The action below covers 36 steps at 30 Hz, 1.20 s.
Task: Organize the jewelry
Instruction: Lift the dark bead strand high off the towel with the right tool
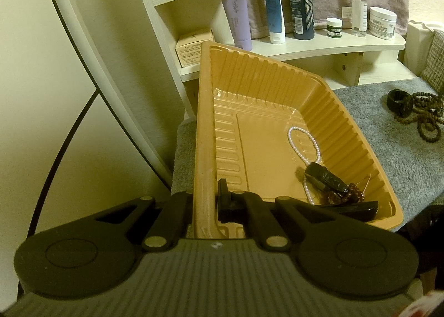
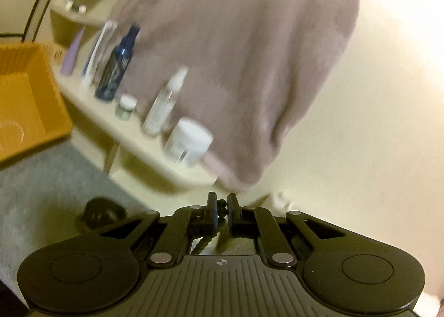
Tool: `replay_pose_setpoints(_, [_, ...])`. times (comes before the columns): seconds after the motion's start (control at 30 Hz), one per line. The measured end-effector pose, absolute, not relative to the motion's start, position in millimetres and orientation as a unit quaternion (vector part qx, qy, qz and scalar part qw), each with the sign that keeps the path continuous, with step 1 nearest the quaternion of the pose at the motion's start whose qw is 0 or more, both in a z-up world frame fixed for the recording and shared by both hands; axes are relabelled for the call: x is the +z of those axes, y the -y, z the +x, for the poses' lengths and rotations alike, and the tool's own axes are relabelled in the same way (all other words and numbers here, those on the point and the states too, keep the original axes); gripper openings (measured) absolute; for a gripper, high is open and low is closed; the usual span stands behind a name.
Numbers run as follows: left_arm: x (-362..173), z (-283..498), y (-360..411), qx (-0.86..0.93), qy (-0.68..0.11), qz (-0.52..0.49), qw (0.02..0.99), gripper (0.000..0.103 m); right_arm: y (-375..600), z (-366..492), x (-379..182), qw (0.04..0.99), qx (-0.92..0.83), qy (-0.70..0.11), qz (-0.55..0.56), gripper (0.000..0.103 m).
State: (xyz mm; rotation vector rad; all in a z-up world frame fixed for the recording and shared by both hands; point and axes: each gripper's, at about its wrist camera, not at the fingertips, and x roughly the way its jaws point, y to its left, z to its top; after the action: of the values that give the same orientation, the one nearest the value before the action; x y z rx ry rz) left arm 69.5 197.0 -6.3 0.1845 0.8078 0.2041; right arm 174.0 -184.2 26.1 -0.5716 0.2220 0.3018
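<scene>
- Orange tray [image 1: 206, 134]: long axis runs away from my left gripper [image 1: 204, 203] toward the shelf [image 1: 327, 45]; its far end sits higher than the near end, so it's tilted, over the grey mat [image 1: 388, 134].
- My left gripper points down along the tray, jaws clamped on the tray's near left rim, one finger outside the wall, one inside.
- Inside the tray, all at the near right corner: white pearl strand [image 1: 305, 145] looped along the floor, a black band-like piece [image 1: 327, 177] lying over it, dark red beads [image 1: 351, 192] beside that, another black piece [image 1: 358, 210] against the near wall. Rest of the tray floor is bare.
- My right gripper [image 2: 221, 210] is rolled, aimed nearly level at the shelf and the mauve towel [image 2: 244, 53]; view is blurred.
- Right jaws nearly together, pinching a dark bead strand [image 2: 222, 207]; beads show between the pads and a length trails down under the fingers.
- On the mat, right of the tray: a black watch [image 1: 399, 103] touching a pile of brown bead strands [image 1: 427, 117].
- Shelf holds bottles, tubes and jars.
</scene>
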Motion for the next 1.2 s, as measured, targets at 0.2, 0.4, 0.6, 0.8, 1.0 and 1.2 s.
replay_pose_setpoints(0.2, [-6.2, 69.7, -196.7, 0.099, -0.391, 0.09, 0.91, 0.002, 186.0, 168.8, 66.8, 0.943, 0.152, -0.067, -0.287, 0.007])
replay_pose_setpoints(0.4, [-5.4, 69.7, -196.5, 0.099, -0.391, 0.09, 0.911, 0.002, 178.7, 155.8, 110.1, 0.941, 0.164, -0.014, -0.296, 0.007])
replay_pose_setpoints(0.6, [-3.7, 69.9, -195.6, 0.098, -0.389, 0.09, 0.912, 0.002, 162.9, 143.0, 154.3, 0.936, 0.189, 0.035, -0.294, 0.007])
replay_pose_setpoints(0.8, [-2.6, 69.3, -194.7, 0.099, -0.387, 0.091, 0.912, 0.003, 148.9, 132.3, 198.2, 0.935, 0.217, 0.072, -0.273, 0.007])
replay_pose_setpoints(1.0, [-2.3, 69.9, -193.8, 0.098, -0.387, 0.092, 0.912, 0.003, 127.4, 119.6, 241.4, 0.928, 0.267, 0.1, -0.239, 0.007])
replay_pose_setpoints(1.2, [-2.3, 69.9, -194.1, 0.098, -0.387, 0.089, 0.912, 0.003, 90.8, 108.0, 275.8, 0.912, 0.315, 0.138, -0.222, 0.007])
